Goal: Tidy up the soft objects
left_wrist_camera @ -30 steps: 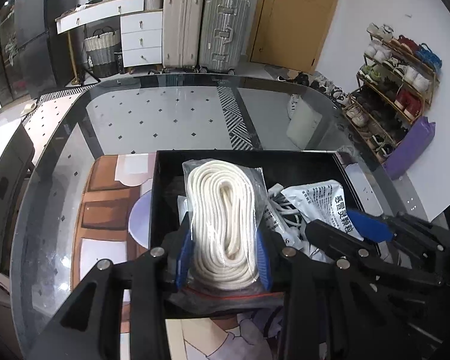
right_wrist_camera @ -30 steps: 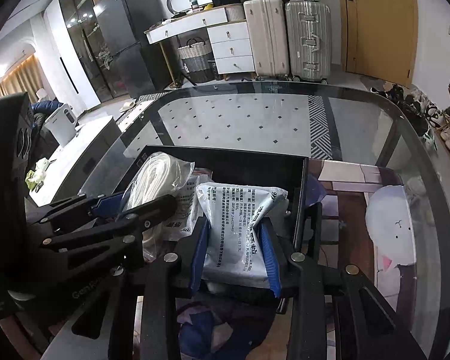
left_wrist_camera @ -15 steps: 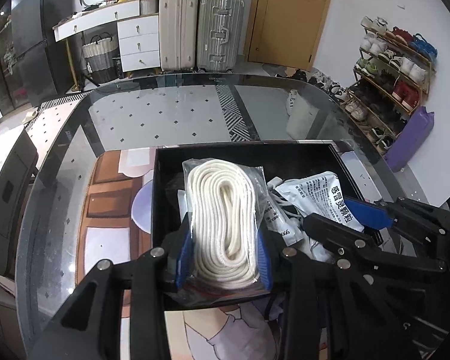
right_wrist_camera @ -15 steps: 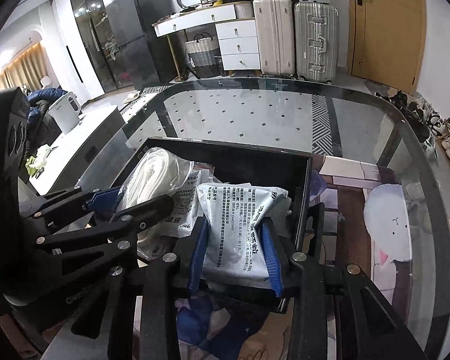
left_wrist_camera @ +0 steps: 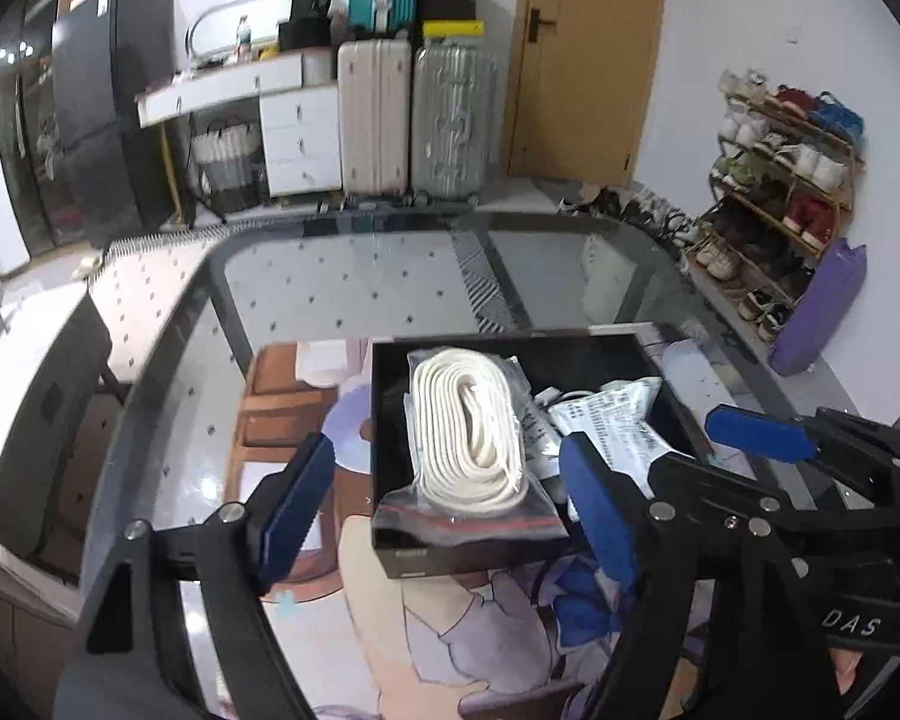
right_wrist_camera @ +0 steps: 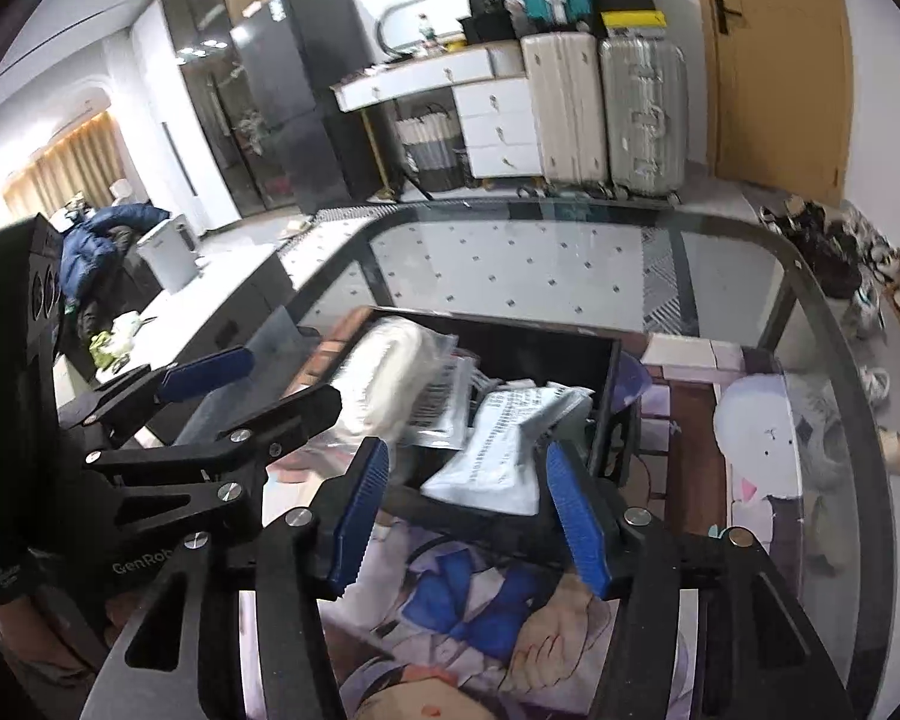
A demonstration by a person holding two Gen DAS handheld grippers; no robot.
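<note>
Where rope bag (left_wrist_camera: 471, 438) overlaps, box (left_wrist_camera: 384, 420) contents apparently hidden.

Lived-in home, entry or living area. Far wall: wooden door (left_wrist_camera: 588, 54), two suitcases (left_wrist_camera: 414, 120), white drawers (left_wrist_camera: 300, 138), dark fridge (left_wrist_camera: 114, 120). Right: shoe rack (left_wrist_camera: 780, 180), full. Near: glass desk (left_wrist_camera: 390, 276) over tiled floor. Left, far: lit curtains (right_wrist_camera: 66, 168).
</note>
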